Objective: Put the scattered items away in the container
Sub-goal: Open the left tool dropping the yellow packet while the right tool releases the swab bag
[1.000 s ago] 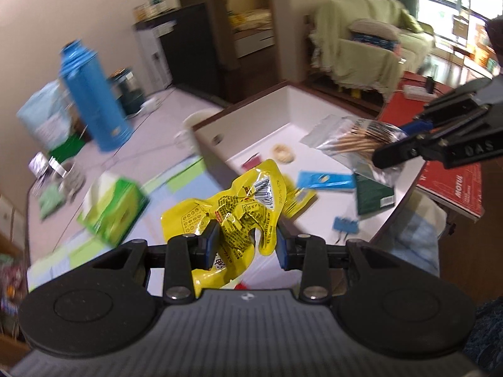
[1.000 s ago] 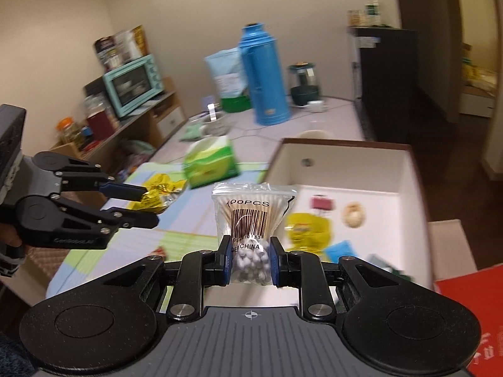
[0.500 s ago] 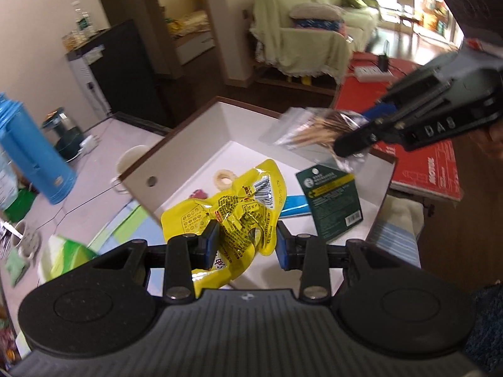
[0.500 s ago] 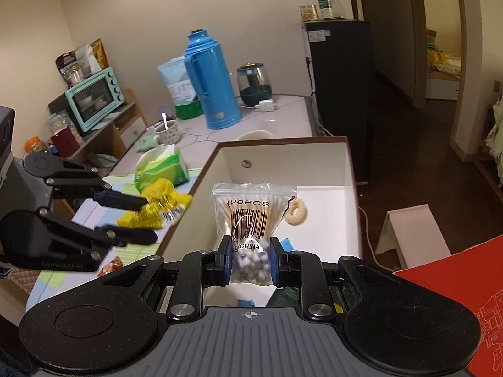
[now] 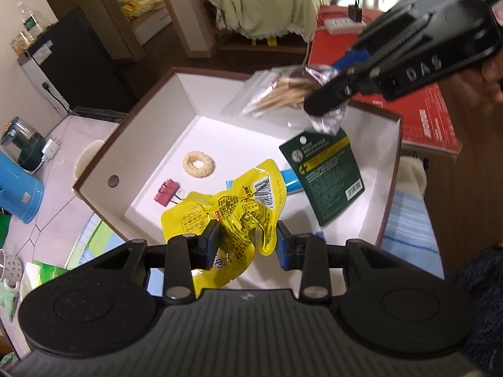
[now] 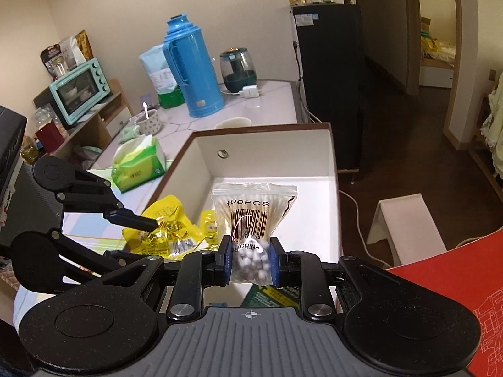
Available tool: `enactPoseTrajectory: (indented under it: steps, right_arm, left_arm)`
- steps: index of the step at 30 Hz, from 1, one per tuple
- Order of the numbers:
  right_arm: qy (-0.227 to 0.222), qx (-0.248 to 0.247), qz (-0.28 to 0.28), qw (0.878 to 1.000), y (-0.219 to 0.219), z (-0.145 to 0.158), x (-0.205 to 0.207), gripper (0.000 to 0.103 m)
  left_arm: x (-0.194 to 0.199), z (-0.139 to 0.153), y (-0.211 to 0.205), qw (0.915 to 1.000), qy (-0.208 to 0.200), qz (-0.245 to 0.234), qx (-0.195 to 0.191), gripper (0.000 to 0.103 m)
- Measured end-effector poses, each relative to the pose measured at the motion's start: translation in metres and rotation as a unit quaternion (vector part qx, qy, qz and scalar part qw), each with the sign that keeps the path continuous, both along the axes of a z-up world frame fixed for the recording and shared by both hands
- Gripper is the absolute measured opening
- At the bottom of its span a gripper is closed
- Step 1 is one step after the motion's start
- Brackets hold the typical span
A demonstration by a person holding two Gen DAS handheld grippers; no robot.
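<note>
White and open on the pale tabletop, the container (image 5: 132, 169) now fills both views — a second ago it lay farther off. Left gripper (image 5: 246, 245) still pinches the yellow wrapper (image 5: 232, 210) above the near rim; right gripper (image 6: 250, 260) still clamps the cotton swab bag (image 6: 253, 216) over the interior.

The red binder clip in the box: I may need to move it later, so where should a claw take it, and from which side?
Grip the red binder clip across its red body from above: it lies flat on the box floor, wire handles toward the yellow packet.
</note>
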State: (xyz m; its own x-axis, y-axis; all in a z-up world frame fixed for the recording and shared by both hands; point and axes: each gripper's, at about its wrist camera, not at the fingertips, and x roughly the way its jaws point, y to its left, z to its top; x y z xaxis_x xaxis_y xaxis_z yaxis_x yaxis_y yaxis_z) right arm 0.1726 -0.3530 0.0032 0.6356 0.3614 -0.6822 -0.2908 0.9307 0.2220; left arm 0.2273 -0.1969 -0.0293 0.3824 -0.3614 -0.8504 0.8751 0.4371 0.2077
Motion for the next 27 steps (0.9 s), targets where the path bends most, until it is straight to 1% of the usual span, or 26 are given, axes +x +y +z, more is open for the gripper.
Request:
enactPoseTrajectory:
  steps: [4,5,6,7,12,16,27]
  right_arm:
    - [0.007,-0.001,0.000,1.000,-0.002,-0.004,0.007,0.022]
    - [0.008,-0.001,0.000,1.000,-0.002,-0.005,0.009,0.022]
    - [0.010,-0.001,0.000,1.000,-0.002,-0.006,0.011,0.022]
    - [0.011,-0.001,0.000,1.000,-0.003,-0.007,0.013,0.022]
    - [0.020,-0.004,0.000,1.000,-0.005,-0.013,0.020,0.022]
    - [0.027,-0.007,0.000,1.000,-0.006,-0.017,0.025,0.022]
    - [0.030,-0.053,-0.008,0.998,0.007,-0.029,0.049,0.022]
  left_arm:
    - [0.007,-0.011,-0.002,0.9998,0.012,-0.003,0.013,0.032]
    - [0.009,-0.013,-0.002,0.9998,0.015,-0.003,0.016,0.028]
    - [0.011,-0.016,-0.003,0.9996,0.017,-0.004,0.020,0.020]
    - [0.013,-0.018,-0.004,0.9995,0.020,-0.004,0.023,0.020]
    - [0.022,-0.026,-0.004,0.9991,0.026,0.002,0.032,0.021]
    - [0.026,-0.023,-0.001,0.9992,0.031,0.010,0.022,0.022]
    - [0.045,-0.017,0.004,0.9987,0.037,0.035,0.003,0.025]
